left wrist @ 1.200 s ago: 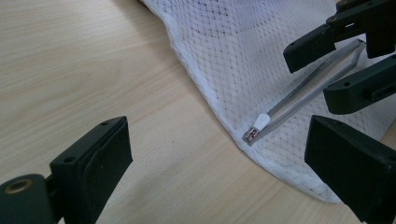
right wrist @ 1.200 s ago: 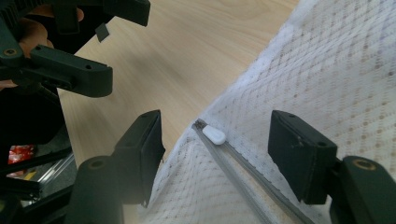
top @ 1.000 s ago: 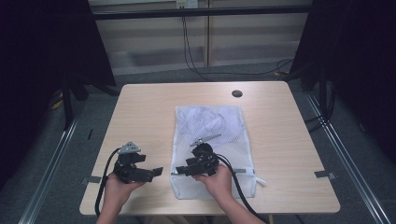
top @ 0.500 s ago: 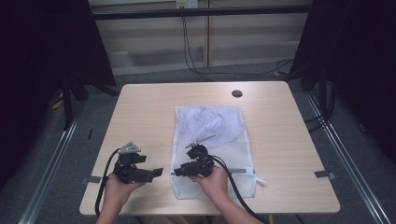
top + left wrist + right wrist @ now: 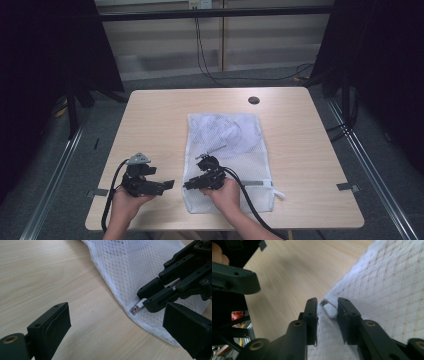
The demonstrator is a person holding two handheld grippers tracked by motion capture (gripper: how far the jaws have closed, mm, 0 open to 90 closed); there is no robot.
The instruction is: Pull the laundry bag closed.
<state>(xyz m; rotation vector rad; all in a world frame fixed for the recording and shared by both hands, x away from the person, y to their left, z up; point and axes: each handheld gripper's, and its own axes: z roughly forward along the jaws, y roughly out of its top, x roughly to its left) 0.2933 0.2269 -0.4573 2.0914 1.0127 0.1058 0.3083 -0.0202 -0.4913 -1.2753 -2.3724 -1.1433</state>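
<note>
A: As the bag [image 5: 227, 160] was soft, limp white mesh, where should it have been taken?

B: By its stitched hem or the small hard zip pull [image 5: 329, 310] at the near-left corner; the mesh would likely sag and snag.

A: The tongs?

B: The right gripper [image 5: 325, 315] stood narrowly apart, bracketing the pull; the left gripper [image 5: 117, 340] was spread wide over the smooth wooden table [image 5: 150, 120].

The table [image 5: 150, 125] is light wood with a smooth, matt top and thin grain lines. The bag [image 5: 130, 262] is white cloth net full of tiny holes, with a soft, thicker hem, and its little zip pull [image 5: 329, 309] looks like smooth white plastic with a shiny metal tip. Both grippers, the left gripper [image 5: 117, 332] and the right gripper [image 5: 326, 315], are matt black plastic
</note>
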